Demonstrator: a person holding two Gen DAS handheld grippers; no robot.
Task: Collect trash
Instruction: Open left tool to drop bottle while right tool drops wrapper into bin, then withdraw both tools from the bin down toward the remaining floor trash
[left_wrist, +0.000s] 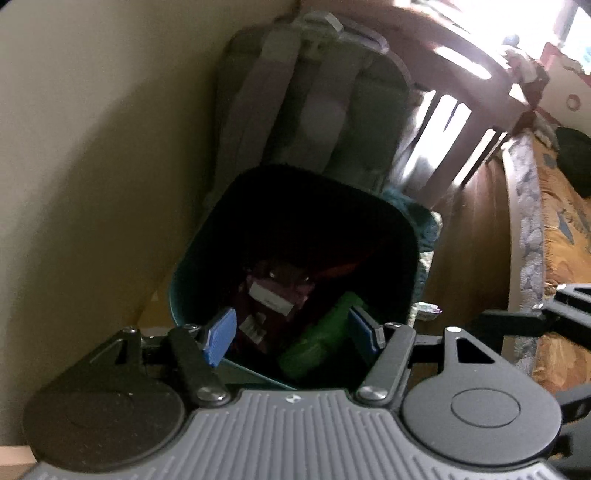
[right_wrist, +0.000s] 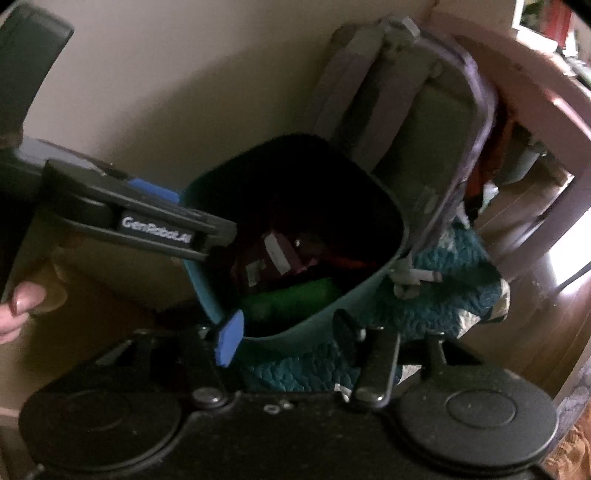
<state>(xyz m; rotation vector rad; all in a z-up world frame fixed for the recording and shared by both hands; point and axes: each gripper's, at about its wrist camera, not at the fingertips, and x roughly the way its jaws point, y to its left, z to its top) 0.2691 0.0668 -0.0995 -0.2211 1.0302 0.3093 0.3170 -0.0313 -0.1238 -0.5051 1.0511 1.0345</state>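
Hovering above the dark teal plastic waste bin (left_wrist: 184, 280), the left gripper (left_wrist: 291, 332) and right gripper (right_wrist: 291, 334) both stand apart and empty. Inside the bin lie a green plastic container (left_wrist: 321, 339) and maroon wrapper (left_wrist: 273, 295); deposit appears complete.

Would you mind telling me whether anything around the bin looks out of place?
A small white scrap lies outside the teal bin, on the blue quilt by its rim. The green bottle and dark red packet are inside.
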